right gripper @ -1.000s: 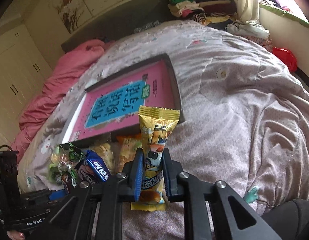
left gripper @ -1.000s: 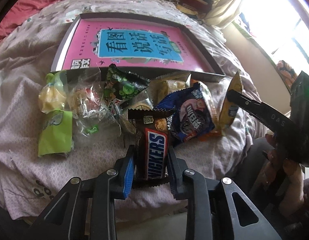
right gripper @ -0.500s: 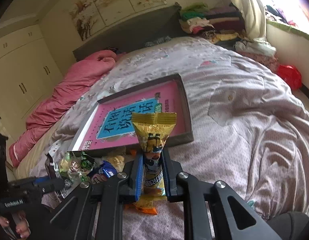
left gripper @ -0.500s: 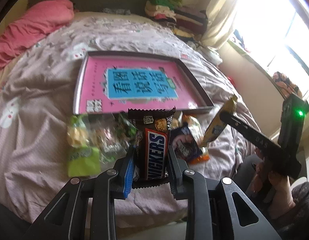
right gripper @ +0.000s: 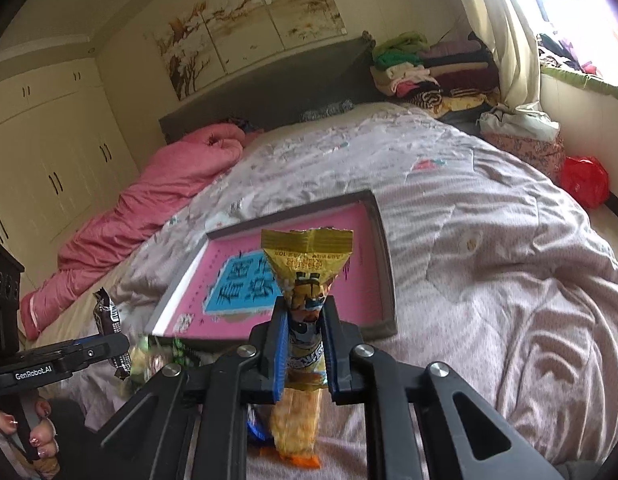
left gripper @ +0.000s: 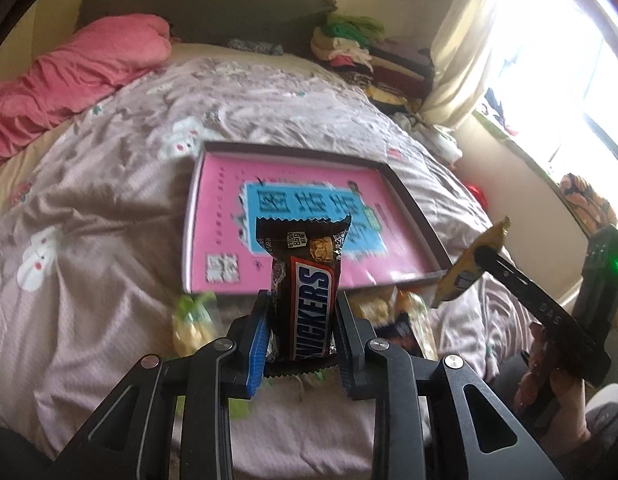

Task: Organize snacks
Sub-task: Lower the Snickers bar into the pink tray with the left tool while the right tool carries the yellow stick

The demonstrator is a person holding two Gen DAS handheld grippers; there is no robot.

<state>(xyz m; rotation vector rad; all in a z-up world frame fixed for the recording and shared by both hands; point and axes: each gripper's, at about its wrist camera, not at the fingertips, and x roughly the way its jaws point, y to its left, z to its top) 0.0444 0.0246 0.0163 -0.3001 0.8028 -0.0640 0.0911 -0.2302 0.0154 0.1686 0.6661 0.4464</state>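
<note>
Two snacks are up off the bed: my left gripper (left gripper: 301,326) clamps a stiff brown Snickers bar (left gripper: 305,292) at mid-length; my right gripper (right gripper: 305,342) pinches a light, crinkly yellow foil packet (right gripper: 307,276) mid-body, probably slippery and crushable.

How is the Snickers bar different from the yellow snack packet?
The Snickers bar is dark brown with a flat, stiff shape; the yellow snack packet is yellow, soft and pinched at its middle. The left hand-held gripper holds the bar, the right hand-held gripper the packet. Both stand upright, lifted above the bed.
</note>
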